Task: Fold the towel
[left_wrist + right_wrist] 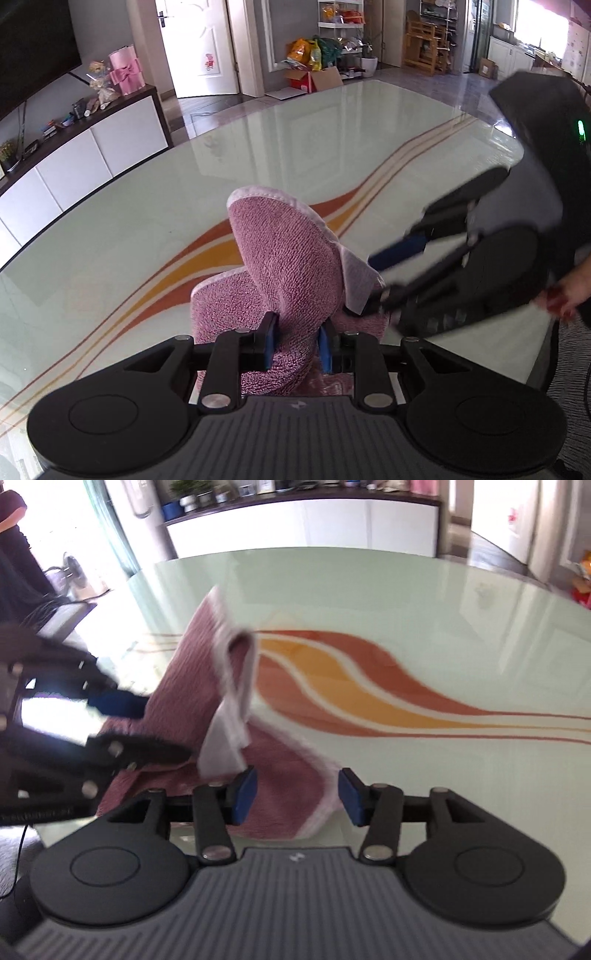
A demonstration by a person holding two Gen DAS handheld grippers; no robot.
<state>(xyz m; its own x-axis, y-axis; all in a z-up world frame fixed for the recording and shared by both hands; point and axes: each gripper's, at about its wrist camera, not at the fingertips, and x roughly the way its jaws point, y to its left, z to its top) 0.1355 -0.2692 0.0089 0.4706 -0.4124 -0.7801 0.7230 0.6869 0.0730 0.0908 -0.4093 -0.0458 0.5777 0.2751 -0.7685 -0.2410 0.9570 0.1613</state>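
Rising from between the left gripper's (296,345) fingers, the pink towel (280,266) bends into a tall loop whose long axis runs up and away from those fingers, which are clamped on its bunched cloth. Its lower part lies on the glass table (147,221). The right gripper (295,795) has its fingers apart, a towel corner lying loose between them, neither pad pressing it.

A glossy pale-green glass counter (155,206) with orange and yellow wavy stripes (369,686) spreads ahead of the tongs. Beyond it stand a white sideboard (74,166), a white door (199,44), cluttered shelves (340,33) and a bright window (539,26).
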